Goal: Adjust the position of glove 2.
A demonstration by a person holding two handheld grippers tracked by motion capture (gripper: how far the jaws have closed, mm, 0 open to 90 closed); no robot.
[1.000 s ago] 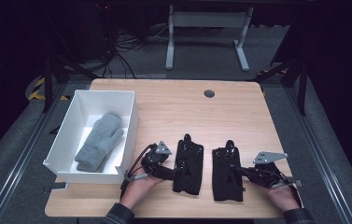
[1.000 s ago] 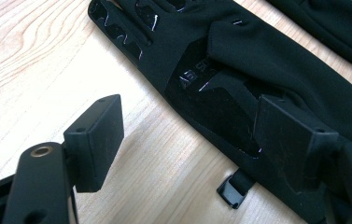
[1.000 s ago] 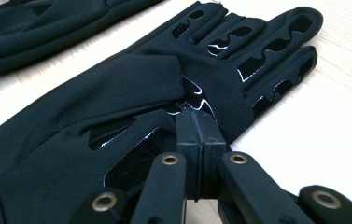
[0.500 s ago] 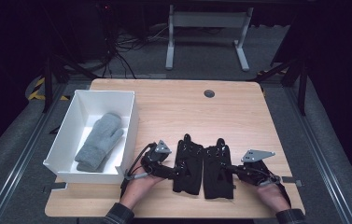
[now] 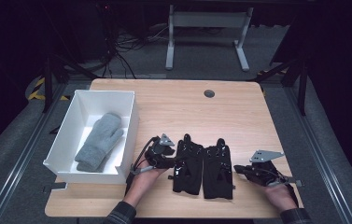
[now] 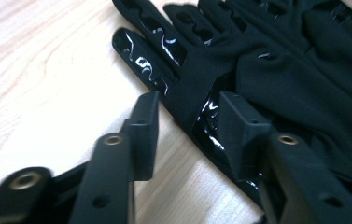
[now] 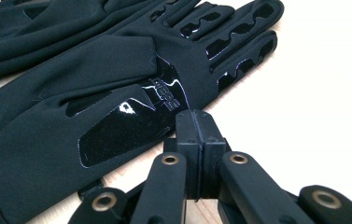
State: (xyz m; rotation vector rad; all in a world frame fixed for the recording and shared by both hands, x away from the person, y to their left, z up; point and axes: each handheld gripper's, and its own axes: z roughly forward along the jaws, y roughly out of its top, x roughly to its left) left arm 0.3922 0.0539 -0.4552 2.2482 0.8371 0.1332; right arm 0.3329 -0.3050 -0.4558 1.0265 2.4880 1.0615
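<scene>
Wooden table [image 5: 173,102], white box [image 5: 129,121] with a grey mitten [image 5: 100,141] near its left edge; two black gloves [image 5: 203,165] lie side by side near the front edge, fingers pointing to the far edge. Left gripper [image 5: 168,163] is nearer, at the left glove's [image 6: 239,79] outer edge, jaws just narrowing, straddling that edge but not pressing yet. Right gripper [image 5: 239,170] sits just right of the right glove [image 7: 117,84], jaws shut, empty

Two black gloves [image 5: 204,167] with glossy patches: flat, side by side, touching, fingers pointing away, near table edge.
</scene>
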